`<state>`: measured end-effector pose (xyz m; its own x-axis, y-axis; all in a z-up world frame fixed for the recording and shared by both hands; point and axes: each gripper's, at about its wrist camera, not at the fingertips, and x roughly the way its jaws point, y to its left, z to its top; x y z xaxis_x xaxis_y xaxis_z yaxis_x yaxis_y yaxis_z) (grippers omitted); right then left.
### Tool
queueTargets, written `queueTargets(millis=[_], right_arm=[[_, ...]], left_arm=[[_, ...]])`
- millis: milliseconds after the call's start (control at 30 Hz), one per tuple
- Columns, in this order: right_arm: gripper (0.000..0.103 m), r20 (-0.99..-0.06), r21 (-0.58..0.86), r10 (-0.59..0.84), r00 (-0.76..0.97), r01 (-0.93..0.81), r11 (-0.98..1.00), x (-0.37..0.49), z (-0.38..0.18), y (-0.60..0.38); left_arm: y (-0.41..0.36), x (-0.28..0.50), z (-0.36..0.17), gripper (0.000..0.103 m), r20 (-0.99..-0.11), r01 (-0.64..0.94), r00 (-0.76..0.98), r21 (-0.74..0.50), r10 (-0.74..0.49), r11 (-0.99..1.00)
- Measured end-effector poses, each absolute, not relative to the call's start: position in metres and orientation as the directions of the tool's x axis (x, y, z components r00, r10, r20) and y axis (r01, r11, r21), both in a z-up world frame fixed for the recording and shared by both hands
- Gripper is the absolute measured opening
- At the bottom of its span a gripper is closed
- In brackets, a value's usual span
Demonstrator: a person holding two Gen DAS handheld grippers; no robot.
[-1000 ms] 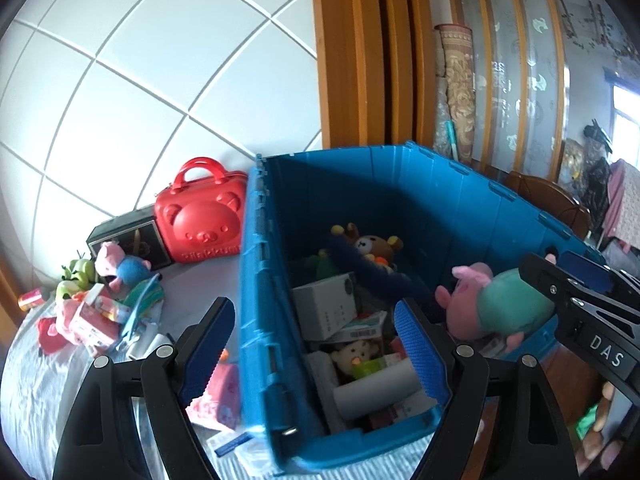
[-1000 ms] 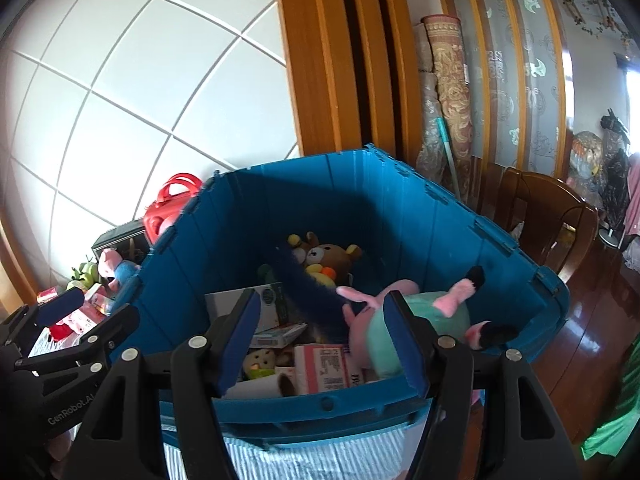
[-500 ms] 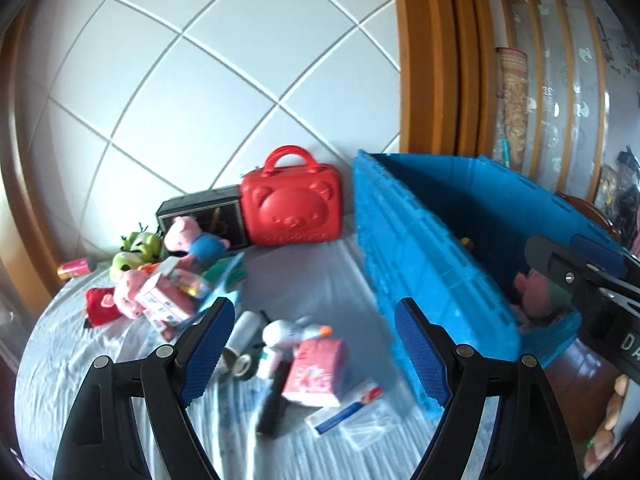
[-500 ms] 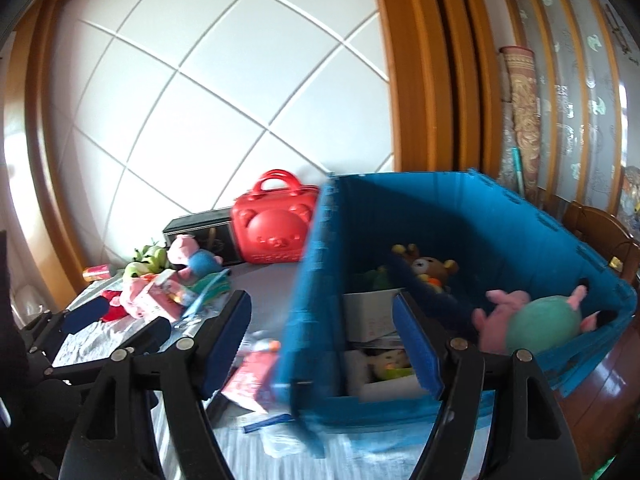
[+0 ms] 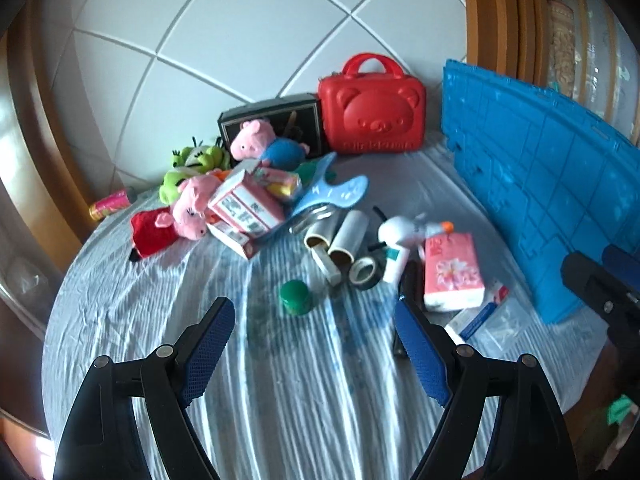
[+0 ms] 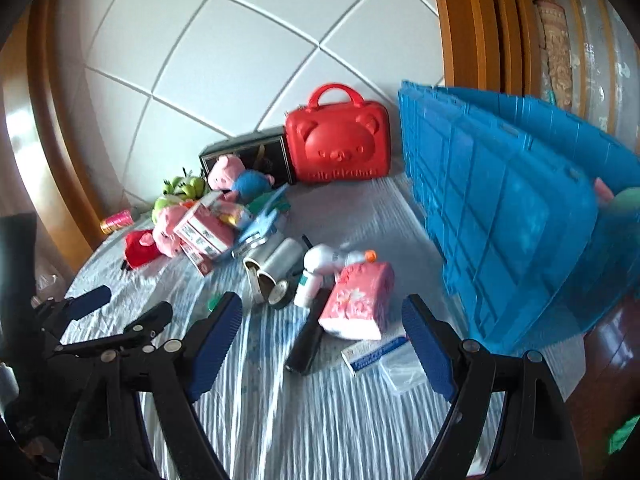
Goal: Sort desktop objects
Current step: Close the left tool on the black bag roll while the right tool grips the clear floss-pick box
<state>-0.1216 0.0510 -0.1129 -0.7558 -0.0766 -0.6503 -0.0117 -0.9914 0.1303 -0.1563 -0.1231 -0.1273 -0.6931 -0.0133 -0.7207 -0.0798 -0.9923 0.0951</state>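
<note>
My left gripper [image 5: 316,332] is open over the striped tablecloth, a little short of a green cap [image 5: 295,297]. My right gripper [image 6: 322,330] is open too, just short of a pink tissue pack [image 6: 358,300] and a black bar [image 6: 306,338]. Cardboard rolls [image 5: 346,240], a tape ring [image 5: 363,273] and a white bottle [image 5: 396,240] lie mid-table. Behind them sits a heap of pig plush toys [image 5: 192,210], cartons [image 5: 244,210] and a blue plastic piece [image 5: 332,196]. The blue crate [image 6: 512,216] stands at the right, a plush showing over its rim.
A red bear-face case [image 5: 372,118] and a black box [image 5: 272,128] stand against the tiled wall. A small pink can [image 5: 109,205] lies at the table's far left edge. A flat white-and-blue packet [image 6: 376,354] lies near the crate. Wooden frames flank the wall.
Both grippers have swung left and down, from over the blue crate's inside to over the table with its loose objects. Both stayed open and hold nothing.
</note>
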Motion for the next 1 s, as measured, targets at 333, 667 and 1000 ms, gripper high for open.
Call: queueTargets(millis=[333, 667, 1000], right_arm=[[0.082, -0.753, 0.164, 0.020, -0.658, -0.217, -0.962, -0.135, -0.199, 0.084], [0.082, -0.775, 0.185, 0.169, -0.609, -0.474, -0.861, -0.151, -0.270, 0.113], [0.082, -0.791, 0.193, 0.256, -0.555, -0.623, -0.758, -0.178, -0.305, 0.120]], left_arm=[[-0.082, -0.199, -0.205, 0.083, -0.815, -0.192, -0.576, 0.069, 0.056, -0.979], [-0.034, -0.245, -0.274, 0.083, -0.851, -0.329, -0.513, 0.073, 0.114, -0.941], [-0.015, -0.279, -0.309, 0.083, -0.865, -0.419, -0.480, 0.079, 0.146, -0.905]])
